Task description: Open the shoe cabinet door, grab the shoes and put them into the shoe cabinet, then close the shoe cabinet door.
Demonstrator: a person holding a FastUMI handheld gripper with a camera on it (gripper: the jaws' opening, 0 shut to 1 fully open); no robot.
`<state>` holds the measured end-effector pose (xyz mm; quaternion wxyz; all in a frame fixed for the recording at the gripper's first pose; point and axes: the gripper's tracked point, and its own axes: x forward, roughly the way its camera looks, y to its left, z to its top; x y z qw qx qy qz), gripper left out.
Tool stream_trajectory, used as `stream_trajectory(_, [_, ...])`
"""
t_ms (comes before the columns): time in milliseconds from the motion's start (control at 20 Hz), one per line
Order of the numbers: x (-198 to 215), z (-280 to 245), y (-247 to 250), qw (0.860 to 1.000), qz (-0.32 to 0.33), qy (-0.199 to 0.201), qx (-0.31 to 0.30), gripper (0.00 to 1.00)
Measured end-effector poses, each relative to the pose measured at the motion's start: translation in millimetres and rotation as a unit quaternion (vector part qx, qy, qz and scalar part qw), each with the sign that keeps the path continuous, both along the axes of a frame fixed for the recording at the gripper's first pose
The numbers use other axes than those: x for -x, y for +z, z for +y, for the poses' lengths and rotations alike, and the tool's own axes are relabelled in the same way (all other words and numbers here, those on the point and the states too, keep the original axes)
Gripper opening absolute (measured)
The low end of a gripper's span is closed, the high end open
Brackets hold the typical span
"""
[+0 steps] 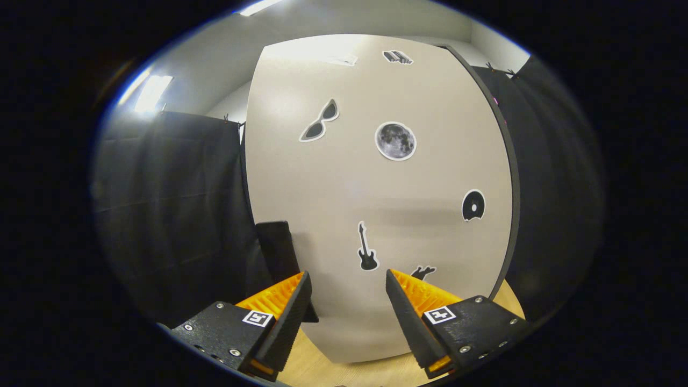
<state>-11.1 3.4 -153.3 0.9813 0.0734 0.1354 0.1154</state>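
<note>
The shoe cabinet door (376, 183) is a tall beige panel with a dark edge and several black stickers, standing close ahead of me. My gripper (347, 275) is open, with only the door's lower face showing between the fingers. A dark flat piece (277, 252), which looks like a handle, sticks out at the door's left edge just beyond the left finger (285, 301). The right finger (414, 301) is in front of the door's lower part, near a guitar sticker (367, 248). I cannot tell whether either finger touches the door.
Black cloth (172, 215) hangs to the left of the door and more (553, 204) to its right. A light wooden surface (344, 371) lies under the door and the fingers. A white wall and a ceiling light (153, 91) are above.
</note>
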Motion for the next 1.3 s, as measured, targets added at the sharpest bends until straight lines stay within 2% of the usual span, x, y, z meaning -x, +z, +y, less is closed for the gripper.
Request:
stream_trajectory(100, [-9.4,-2.4,0.1,1.000,-0.004,-0.018,0.019,0.87])
stream_trajectory(350, [1.5,-8.2,15.7,0.999,-0.012,-0.022,0.036,0.88])
stream_trajectory(950, [69.8,-61.1,109.1,0.991,-0.080,-0.086,0.070,0.91])
stream_trajectory(1150, [85.4,-73.1,131.6,0.987,-0.086,-0.109,0.077,0.93])
stream_trajectory(1300, [100.8,-75.8,146.1,0.987,-0.087,-0.111,0.071,0.93])
